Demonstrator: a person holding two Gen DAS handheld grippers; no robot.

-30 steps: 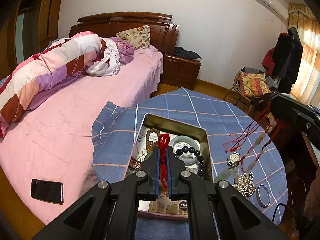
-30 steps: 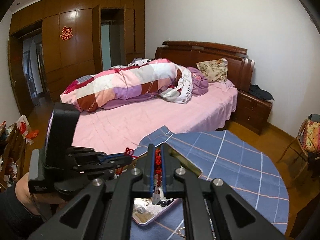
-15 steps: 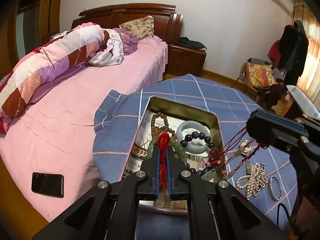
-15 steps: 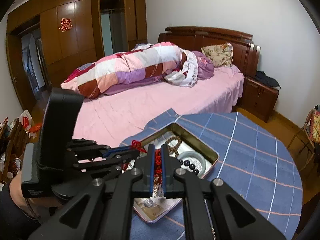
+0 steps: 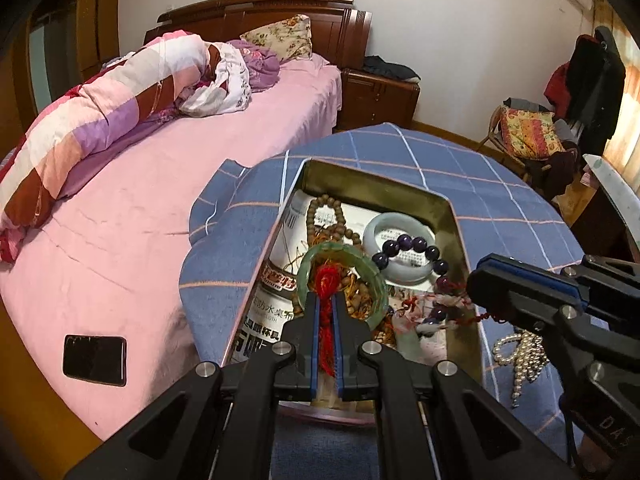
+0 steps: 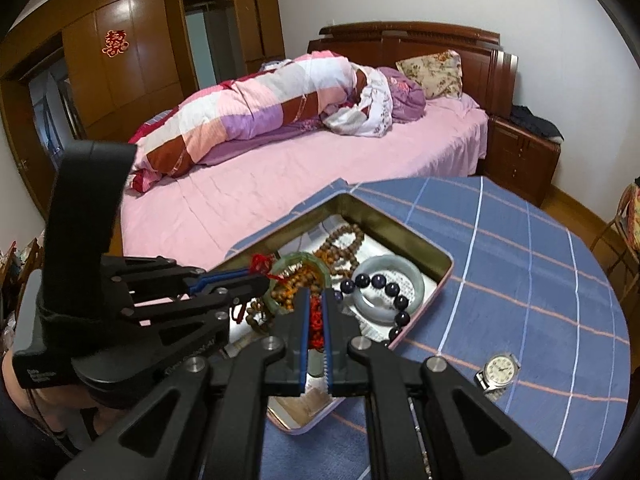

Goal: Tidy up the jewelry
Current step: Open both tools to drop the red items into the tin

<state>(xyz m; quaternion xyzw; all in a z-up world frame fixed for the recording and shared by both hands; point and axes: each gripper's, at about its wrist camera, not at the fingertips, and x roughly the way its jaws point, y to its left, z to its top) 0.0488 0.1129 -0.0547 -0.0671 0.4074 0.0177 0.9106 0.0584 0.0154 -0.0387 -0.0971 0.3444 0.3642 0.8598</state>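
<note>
1 metal tin on the blue checked tablecloth; inside: 1 wooden bead strand, 1 pale jade bangle, 1 purple bead bracelet, 1 green bangle. Outside: 1 watch, 1 pearl string. 2 grippers angled down over the tin: left gripper jaws pinched on a red cord, right gripper jaws pinched on the cord's other end. Bedroom, pink bed, 1 phone on it.
</note>
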